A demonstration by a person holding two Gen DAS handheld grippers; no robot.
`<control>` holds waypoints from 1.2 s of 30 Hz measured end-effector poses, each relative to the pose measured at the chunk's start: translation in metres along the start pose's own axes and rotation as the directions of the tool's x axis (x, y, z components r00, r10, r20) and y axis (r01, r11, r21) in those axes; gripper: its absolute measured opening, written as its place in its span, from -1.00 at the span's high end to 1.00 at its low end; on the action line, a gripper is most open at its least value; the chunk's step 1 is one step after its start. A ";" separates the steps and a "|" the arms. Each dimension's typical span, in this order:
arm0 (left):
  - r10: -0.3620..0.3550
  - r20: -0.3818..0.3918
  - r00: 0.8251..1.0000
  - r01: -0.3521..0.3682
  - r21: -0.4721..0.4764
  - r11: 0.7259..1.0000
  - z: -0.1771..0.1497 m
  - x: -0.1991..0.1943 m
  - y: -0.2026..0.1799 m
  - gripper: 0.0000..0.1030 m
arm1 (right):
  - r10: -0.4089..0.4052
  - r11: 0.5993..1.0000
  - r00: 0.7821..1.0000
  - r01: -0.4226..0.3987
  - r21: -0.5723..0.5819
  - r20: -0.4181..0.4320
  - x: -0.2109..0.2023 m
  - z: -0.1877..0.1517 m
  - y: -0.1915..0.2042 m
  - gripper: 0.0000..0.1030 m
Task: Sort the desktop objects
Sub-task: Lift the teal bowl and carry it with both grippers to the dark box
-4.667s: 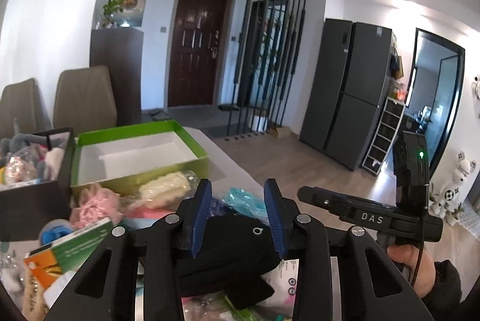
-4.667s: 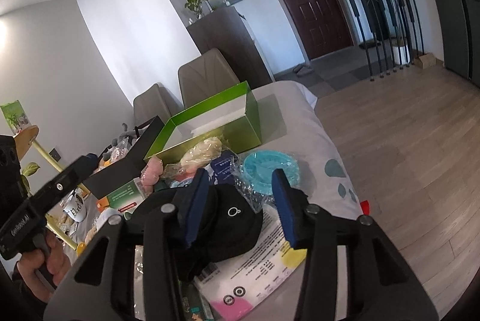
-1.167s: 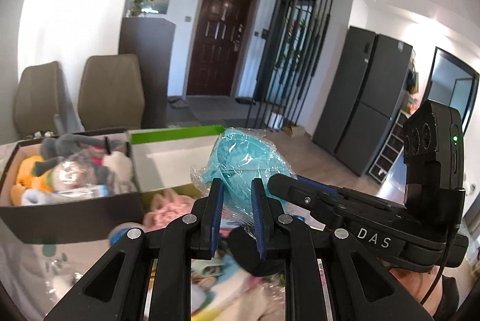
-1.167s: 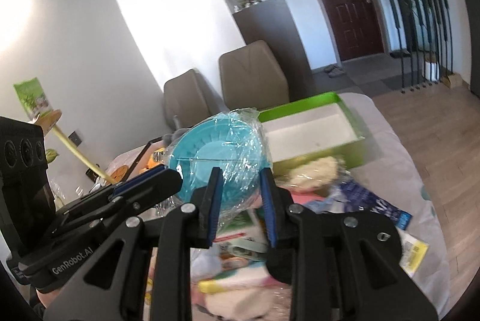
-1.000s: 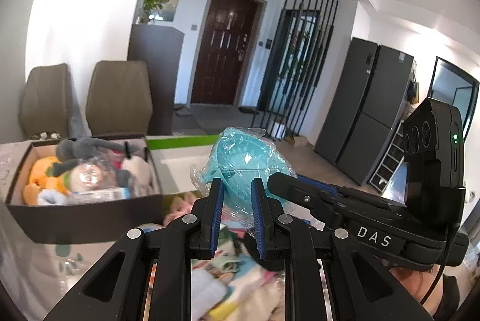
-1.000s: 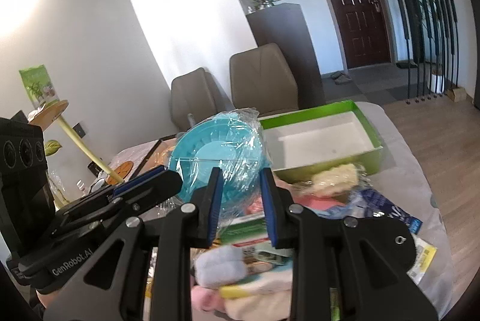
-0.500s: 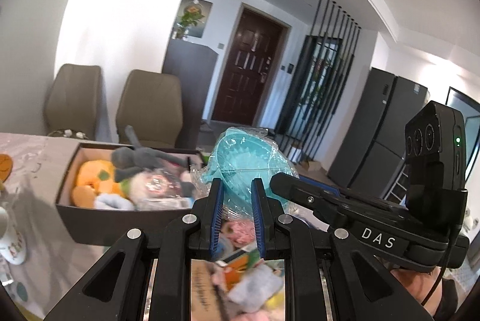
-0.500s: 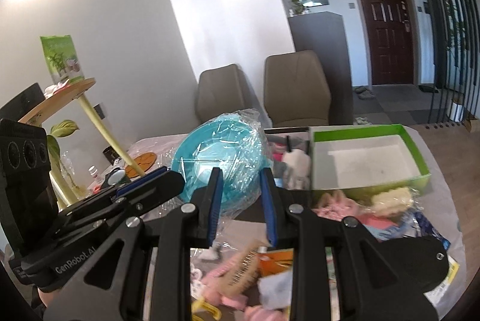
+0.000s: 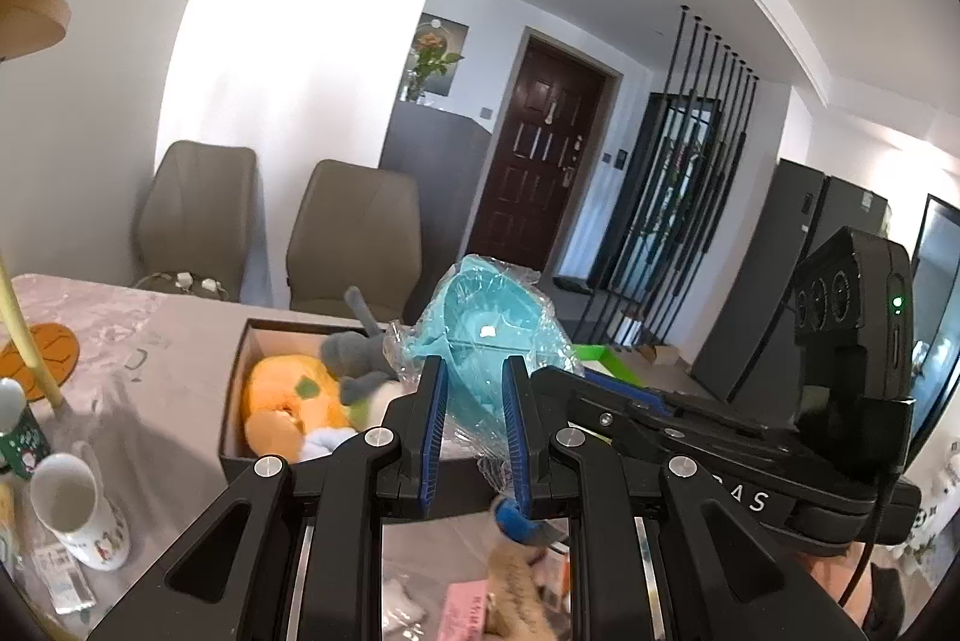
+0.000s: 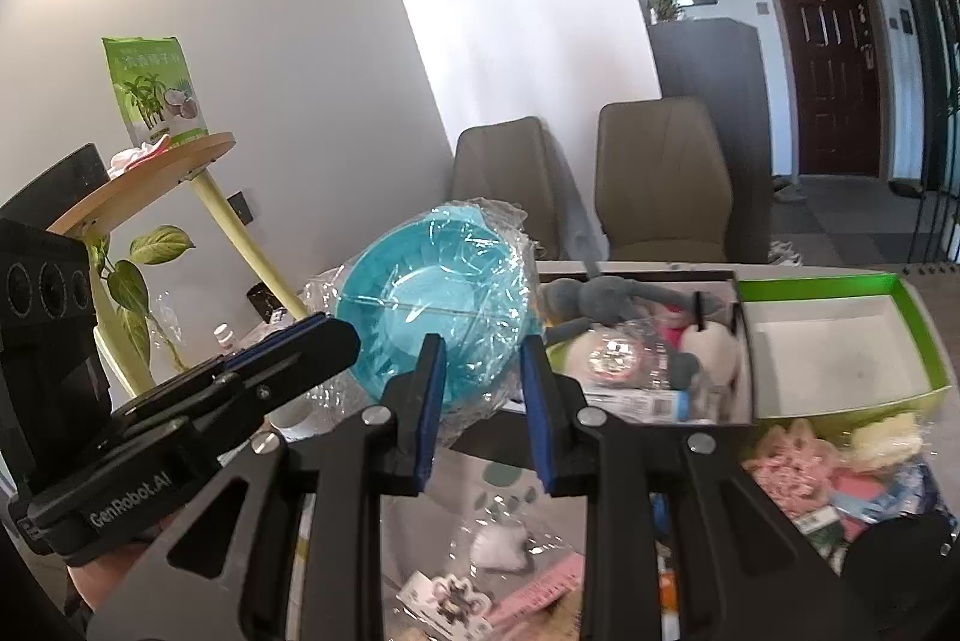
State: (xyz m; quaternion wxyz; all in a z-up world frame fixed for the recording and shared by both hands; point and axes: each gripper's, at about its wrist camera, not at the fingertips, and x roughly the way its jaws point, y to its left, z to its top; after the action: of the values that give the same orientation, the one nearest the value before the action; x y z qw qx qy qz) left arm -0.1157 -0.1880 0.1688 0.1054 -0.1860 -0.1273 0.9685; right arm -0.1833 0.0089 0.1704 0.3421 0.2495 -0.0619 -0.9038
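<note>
Currently both grippers clamp one item: the left gripper (image 9: 474, 389) and right gripper (image 10: 483, 371) each stand narrowly parted, pads pinching the plastic-wrapped teal plates (image 10: 432, 305), held in the air above the tabletop (image 9: 174, 359).

Only the right wrist view shows the green box (image 10: 840, 341), white inside and empty, beside the dark box (image 10: 708, 281). Only the left view shows the white mug (image 9: 78, 515) near the table's left edge.

The dark box holds soft toys: an orange plush (image 9: 282, 401) and a grey plush (image 10: 606, 299).

The wrap is crinkly and clear; the plates are round and ribbed.
</note>
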 end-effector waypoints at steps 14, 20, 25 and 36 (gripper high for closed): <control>-0.020 -0.030 0.999 0.018 -0.057 0.998 0.012 0.052 0.049 0.65 | -0.009 0.998 1.000 0.010 0.061 -0.011 0.069 0.012 -0.009 0.47; -0.032 -0.057 0.998 0.026 -0.114 0.993 0.006 0.086 0.070 0.65 | -0.028 0.994 0.999 0.031 0.101 -0.031 0.103 0.007 -0.027 0.47; -0.009 -0.106 0.994 -0.005 -0.132 0.991 -0.002 0.112 0.082 0.65 | -0.046 0.991 0.997 0.054 0.122 -0.069 0.131 -0.003 -0.040 0.47; 0.008 -0.192 0.981 -0.042 -0.175 0.984 -0.020 0.141 0.098 0.65 | -0.064 0.990 0.991 0.077 0.120 -0.116 0.153 -0.012 -0.049 0.47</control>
State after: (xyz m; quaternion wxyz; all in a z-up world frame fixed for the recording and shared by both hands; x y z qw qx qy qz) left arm -0.2510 -0.2410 0.0759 0.0880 -0.2879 -0.2003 0.9323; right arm -0.3040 -0.0524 0.0834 0.2967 0.3225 -0.0898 -0.8944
